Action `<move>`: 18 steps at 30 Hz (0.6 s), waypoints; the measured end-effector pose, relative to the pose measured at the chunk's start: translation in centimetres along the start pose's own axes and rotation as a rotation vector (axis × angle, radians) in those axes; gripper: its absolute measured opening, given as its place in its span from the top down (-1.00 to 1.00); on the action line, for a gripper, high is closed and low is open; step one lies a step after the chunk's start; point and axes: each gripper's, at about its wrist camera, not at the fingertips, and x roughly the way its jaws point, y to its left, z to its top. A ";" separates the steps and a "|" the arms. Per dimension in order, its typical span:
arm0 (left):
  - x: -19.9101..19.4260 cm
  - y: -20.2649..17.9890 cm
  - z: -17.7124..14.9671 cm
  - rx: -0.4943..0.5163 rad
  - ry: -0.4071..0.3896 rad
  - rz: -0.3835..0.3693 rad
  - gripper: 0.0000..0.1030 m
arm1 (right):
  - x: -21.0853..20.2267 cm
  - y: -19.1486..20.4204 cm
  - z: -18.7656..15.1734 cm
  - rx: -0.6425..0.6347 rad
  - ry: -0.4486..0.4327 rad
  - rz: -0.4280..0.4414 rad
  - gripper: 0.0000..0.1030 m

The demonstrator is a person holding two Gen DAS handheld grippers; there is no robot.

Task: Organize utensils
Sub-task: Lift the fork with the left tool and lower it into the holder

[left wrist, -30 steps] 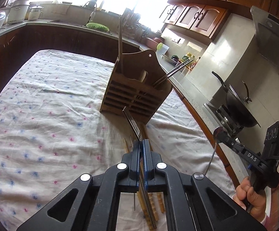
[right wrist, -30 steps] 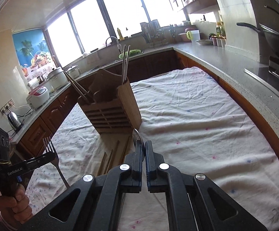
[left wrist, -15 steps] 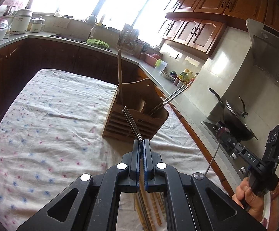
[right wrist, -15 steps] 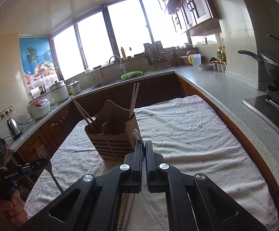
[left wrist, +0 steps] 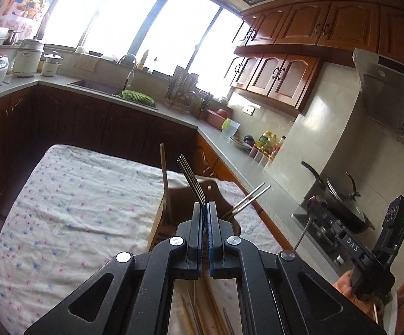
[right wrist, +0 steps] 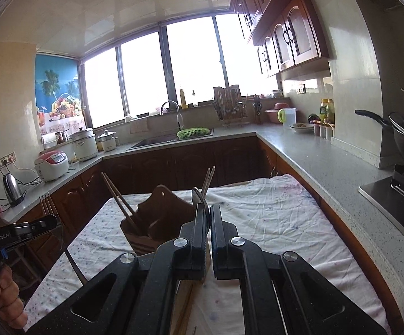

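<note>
Big wood-cabinet kitchen it was, grey speckled counter wrapping round a table under a crumpled, flower-dotted cloth. On that cloth stood the slatted wooden utensil holder, chopsticks leaning out of it. Above and just short of it, the left gripper was clamped on a steel fork, tines up. The right gripper pinched a steel spoon, bowl poking up. More chopsticks lay below the left gripper.

A cloth-covered table bears a wooden utensil holder and loose chopsticks.
</note>
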 end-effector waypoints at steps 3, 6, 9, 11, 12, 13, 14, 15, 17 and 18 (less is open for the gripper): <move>1.4 0.1 1.4 0.011 -0.034 0.007 0.99 | 0.9 0.4 1.5 -0.002 -0.057 -0.011 0.94; 2.9 0.3 2.7 0.011 -0.073 0.014 0.99 | 2.0 0.9 2.9 -0.005 -0.118 -0.022 0.94; 4.8 0.2 3.5 0.041 -0.110 0.042 0.99 | 3.6 1.6 4.2 -0.033 -0.155 -0.035 0.94; 6.2 0.0 3.7 0.067 -0.132 0.059 0.99 | 4.5 2.1 4.7 -0.048 -0.181 -0.047 0.94; 6.9 -0.1 3.7 0.080 -0.142 0.066 0.99 | 5.0 2.3 4.8 -0.054 -0.195 -0.060 0.94; 7.8 -0.3 3.4 0.092 -0.148 0.068 0.99 | 5.6 2.4 4.9 -0.057 -0.206 -0.069 0.94; 8.5 -0.4 3.1 0.100 -0.155 0.068 0.99 | 6.2 2.4 5.0 -0.060 -0.212 -0.072 0.94; 9.3 -0.4 2.8 0.108 -0.161 0.070 0.99 | 6.7 2.5 4.9 -0.068 -0.219 -0.077 0.94; 10.9 -0.3 1.9 0.121 -0.161 0.073 0.99 | 7.8 3.0 4.4 -0.101 -0.236 -0.096 0.94; 11.7 -0.2 1.4 0.124 -0.157 0.072 0.99 | 8.4 3.1 4.0 -0.115 -0.236 -0.096 0.94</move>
